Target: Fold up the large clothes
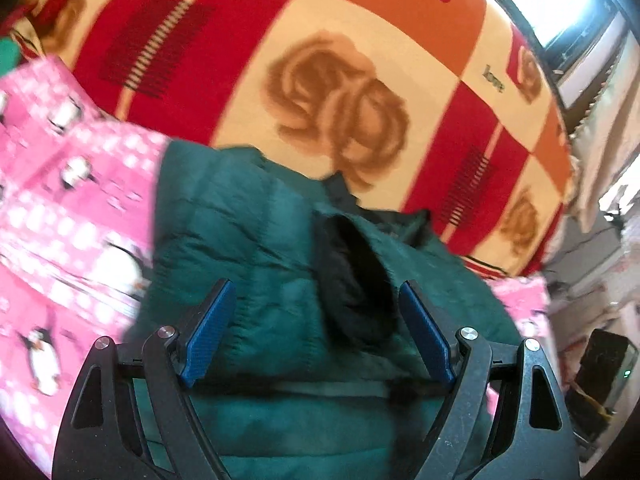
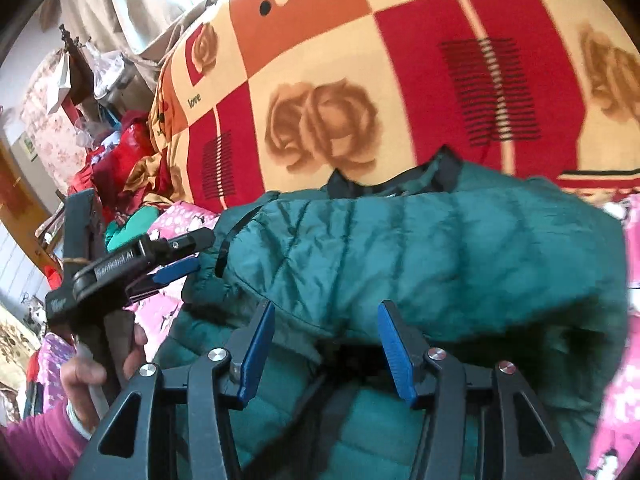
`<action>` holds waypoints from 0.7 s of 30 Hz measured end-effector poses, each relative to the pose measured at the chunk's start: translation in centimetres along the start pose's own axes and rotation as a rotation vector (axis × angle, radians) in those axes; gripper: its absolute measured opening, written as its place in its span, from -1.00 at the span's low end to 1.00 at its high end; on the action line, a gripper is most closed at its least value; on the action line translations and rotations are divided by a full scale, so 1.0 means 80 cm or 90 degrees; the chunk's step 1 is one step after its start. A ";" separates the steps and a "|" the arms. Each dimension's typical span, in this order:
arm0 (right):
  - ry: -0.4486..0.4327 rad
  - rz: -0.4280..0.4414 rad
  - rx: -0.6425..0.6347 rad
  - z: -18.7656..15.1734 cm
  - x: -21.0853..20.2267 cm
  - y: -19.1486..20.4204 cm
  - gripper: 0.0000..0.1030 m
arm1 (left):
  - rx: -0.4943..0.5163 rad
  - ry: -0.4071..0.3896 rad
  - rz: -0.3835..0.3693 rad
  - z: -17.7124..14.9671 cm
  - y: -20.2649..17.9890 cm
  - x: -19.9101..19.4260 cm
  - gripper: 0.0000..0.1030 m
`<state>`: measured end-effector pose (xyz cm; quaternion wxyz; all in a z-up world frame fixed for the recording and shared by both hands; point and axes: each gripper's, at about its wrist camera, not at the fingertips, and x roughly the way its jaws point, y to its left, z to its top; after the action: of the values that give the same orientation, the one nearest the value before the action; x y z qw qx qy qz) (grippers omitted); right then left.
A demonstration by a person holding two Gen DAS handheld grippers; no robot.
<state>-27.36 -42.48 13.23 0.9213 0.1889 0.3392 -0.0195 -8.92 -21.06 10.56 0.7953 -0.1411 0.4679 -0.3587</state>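
A dark green quilted jacket [image 1: 240,220] [image 2: 460,248] lies bunched on a pink penguin-print sheet [image 1: 60,200]. In the left wrist view a sleeve with a black-lined cuff [image 1: 352,272] lies across the jacket's body. My left gripper [image 1: 316,286] hovers over that cuff, open wide, its blue pads clear of the cloth on both sides. The right wrist view shows this gripper [image 2: 176,256] from the side, held in a hand [image 2: 100,360] at the jacket's left edge. My right gripper [image 2: 326,306] is open just short of the jacket's folded bulge, with nothing pinched between its fingers.
A red, orange and cream checked blanket [image 1: 340,92] [image 2: 320,120] with rose prints covers the bed beyond the jacket. Piled red clothes [image 2: 120,152] and hanging bags crowd the bed's left end. A bright window [image 1: 560,0] and a dark device [image 1: 604,360] sit to the right.
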 end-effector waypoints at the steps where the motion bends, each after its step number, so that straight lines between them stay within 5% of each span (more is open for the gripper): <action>1: -0.007 -0.009 -0.002 0.001 -0.010 -0.002 -0.01 | 0.001 0.008 -0.008 -0.001 -0.004 0.003 0.63; 10: -0.067 -0.144 0.027 -0.009 -0.119 -0.075 -0.01 | 0.044 0.039 0.034 -0.011 -0.043 0.040 0.61; 11: -0.071 -0.157 0.043 -0.013 -0.127 -0.087 -0.01 | 0.048 0.034 0.029 -0.010 -0.042 0.042 0.50; 13: -0.074 -0.175 0.074 -0.021 -0.134 -0.108 -0.01 | 0.052 0.034 0.025 -0.007 -0.041 0.045 -0.47; 14: -0.071 -0.185 0.093 -0.026 -0.135 -0.122 -0.01 | 0.057 0.044 0.037 -0.003 -0.042 0.047 -0.65; 21: -0.056 -0.147 0.251 -0.034 -0.100 -0.196 0.04 | 0.113 -0.028 0.084 0.014 -0.041 0.018 -0.82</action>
<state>-37.76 -56.76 11.11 0.8722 0.3240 0.3077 -0.1992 -8.99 -24.52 12.08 0.8364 -0.0470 0.4254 -0.3425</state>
